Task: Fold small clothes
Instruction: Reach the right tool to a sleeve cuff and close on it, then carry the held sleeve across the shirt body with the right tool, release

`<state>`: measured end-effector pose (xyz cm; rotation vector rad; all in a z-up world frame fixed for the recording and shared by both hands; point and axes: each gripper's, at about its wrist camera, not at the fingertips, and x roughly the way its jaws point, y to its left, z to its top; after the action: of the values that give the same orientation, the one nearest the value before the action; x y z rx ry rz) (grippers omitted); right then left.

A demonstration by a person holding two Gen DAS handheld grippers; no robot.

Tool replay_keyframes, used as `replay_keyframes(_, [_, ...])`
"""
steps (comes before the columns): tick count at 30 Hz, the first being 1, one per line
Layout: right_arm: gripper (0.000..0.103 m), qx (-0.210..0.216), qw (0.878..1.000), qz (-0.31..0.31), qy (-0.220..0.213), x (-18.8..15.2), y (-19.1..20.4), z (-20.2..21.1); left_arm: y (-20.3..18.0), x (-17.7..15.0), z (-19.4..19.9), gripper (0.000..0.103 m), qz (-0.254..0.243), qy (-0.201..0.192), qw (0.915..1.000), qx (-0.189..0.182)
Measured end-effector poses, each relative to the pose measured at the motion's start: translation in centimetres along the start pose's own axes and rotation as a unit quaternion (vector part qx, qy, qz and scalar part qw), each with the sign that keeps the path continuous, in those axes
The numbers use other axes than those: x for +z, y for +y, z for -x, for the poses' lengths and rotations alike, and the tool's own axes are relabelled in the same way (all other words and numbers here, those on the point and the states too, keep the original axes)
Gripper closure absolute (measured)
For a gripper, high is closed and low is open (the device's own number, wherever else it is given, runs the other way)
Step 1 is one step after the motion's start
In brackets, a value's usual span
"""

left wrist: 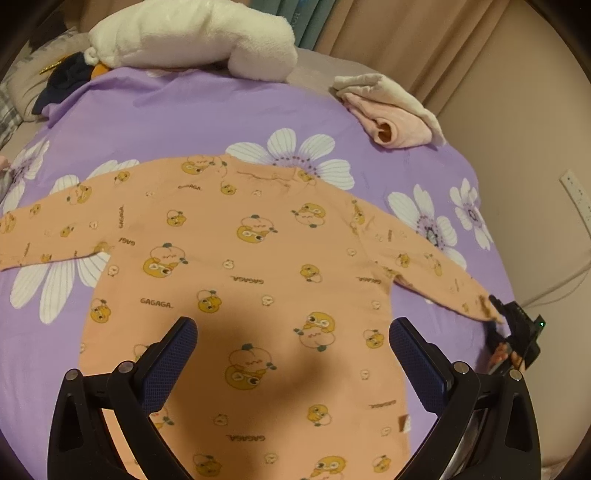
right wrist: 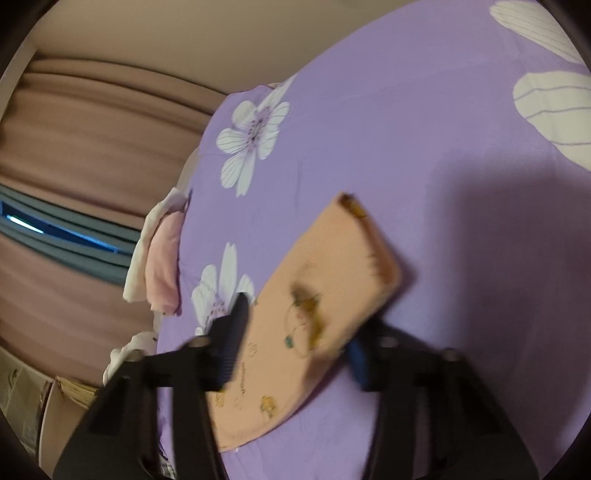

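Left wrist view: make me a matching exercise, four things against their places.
1 orange shirt
2 white plush
3 pink folded clothes
4 left gripper

A far edge of the bed
B open, above the shirt's lower half
C spread flat mid-bed
D far right corner

Pairs: 1-C, 2-A, 3-D, 4-B

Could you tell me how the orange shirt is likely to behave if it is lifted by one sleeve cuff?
The orange shirt lies flat and thin on the purple sheet, so it would probably drape limply. It looks light. With the right gripper around the sleeve end, the body may trail and wrinkle.
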<state>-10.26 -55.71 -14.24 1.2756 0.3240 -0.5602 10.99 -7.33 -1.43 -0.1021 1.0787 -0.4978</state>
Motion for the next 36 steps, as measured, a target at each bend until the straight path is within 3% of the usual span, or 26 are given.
replay_keyframes(2, [0.096, -0.017, 1.000, 0.000, 0.003, 0.0, -0.5, -0.4, 0.4, -0.1, 0.0, 0.000, 0.005, 0.002, 1.0000, 0.003])
replay_keyframes(3, [0.098, -0.020, 1.000, -0.002, 0.003, 0.1, -0.9, -0.4, 0.7, -0.2, 0.0, 0.000, 0.008, 0.002, 1.0000, 0.005])
replay_keyframes(6, [0.095, -0.009, 1.000, -0.006, 0.006, 0.1, -1.1, 0.0, 1.8, -0.4, 0.2, 0.000, 0.019, 0.002, 0.9997, 0.016])
replay_keyframes(11, [0.095, -0.019, 0.998, 0.061, 0.021, -0.3, 2.7, 0.4, 4.6, -1.0, 0.7, 0.000, 0.055, 0.003, 0.9979, 0.035])
replay_keyframes(15, [0.095, -0.012, 0.991, 0.130, 0.031, -1.5, 7.7, 1.2, 7.3, -1.5, 1.1, 0.000, 0.094, 0.010, 0.9946, 0.044])
replay_keyframes(19, [0.095, -0.004, 0.976, 0.213, 0.046, -3.9, 14.6, 1.2, 10.1, -2.1, 2.1, 0.000, 0.120, 0.007, 0.9918, 0.045])
replay_keyframes(26, [0.095, 0.028, 0.937, 0.340, 0.072, -11.5, 27.5, -0.1, 14.4, -2.9, 4.4, 0.000, 0.152, -0.006, 0.9872, 0.047])
replay_keyframes(31, [0.095, 0.055, 0.895, 0.434, 0.084, -19.8, 35.9, -1.5, 17.6, -3.6, 5.6, 0.000, 0.179, -0.013, 0.9825, 0.049])
replay_keyframes(36, [0.095, 0.058, 0.850, 0.512, 0.106, -28.7, 39.3, -4.7, 20.0, -3.9, 6.2, 0.000, 0.194, -0.019, 0.9795, 0.052])
